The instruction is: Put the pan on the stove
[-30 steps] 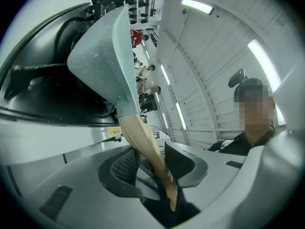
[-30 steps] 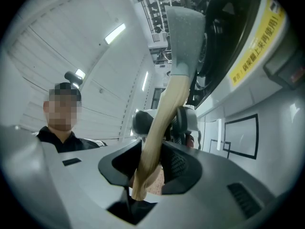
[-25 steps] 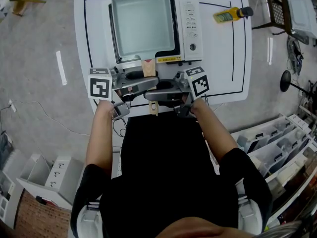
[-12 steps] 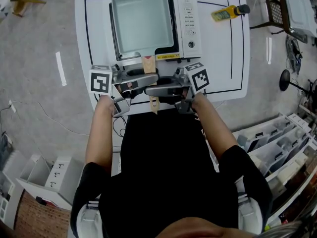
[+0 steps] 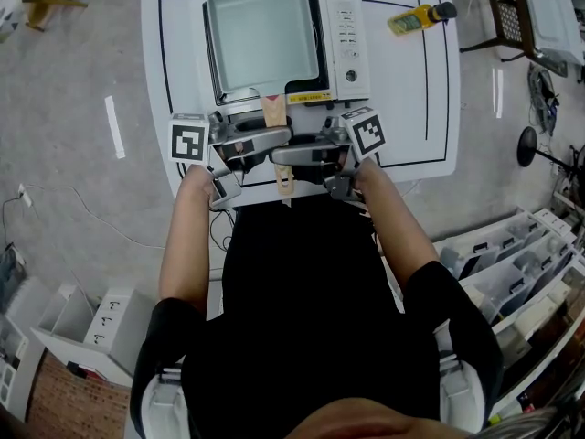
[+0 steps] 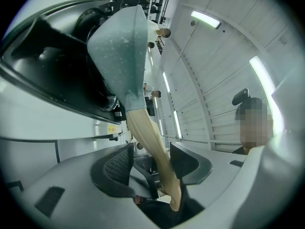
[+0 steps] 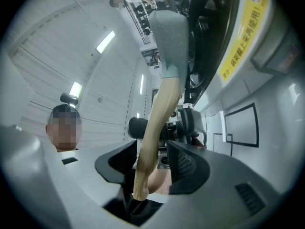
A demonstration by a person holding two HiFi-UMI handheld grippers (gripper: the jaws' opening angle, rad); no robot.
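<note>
Since a second ago the pan [image 5: 260,30] has not shifted. It still lies flat on the black top of the stove [image 5: 347,35], with its wooden handle [image 5: 272,115] sticking out past the stove's near edge toward the person. What changes is the grip: both claws are letting go, their jaws opening around that handle. The left gripper [image 5: 260,141] and the right gripper [image 5: 297,155] stay just off the stove's near edge, reaching in from opposite sides of the handle. The right one is slightly farther from the stove than the left. The head view gives what the gripper views cannot. It shows the whole square pan covering the cooking surface and the white control strip along the stove's right side. It also shows a yellow bottle [image 5: 413,18] lying on the table [image 5: 402,108] well to the right of the stove. It does not show the pads. The left gripper view does: the handle runs between the spread jaws with a clear gap on one side. It seems to stand just off the other pad too, though that side is too tight to be sure. The right gripper view shows the handle between its jaws with space on both sides, neither pad pressing it. That view also shows a yellow label [image 7: 243,42] on the stove's front edge.
</note>
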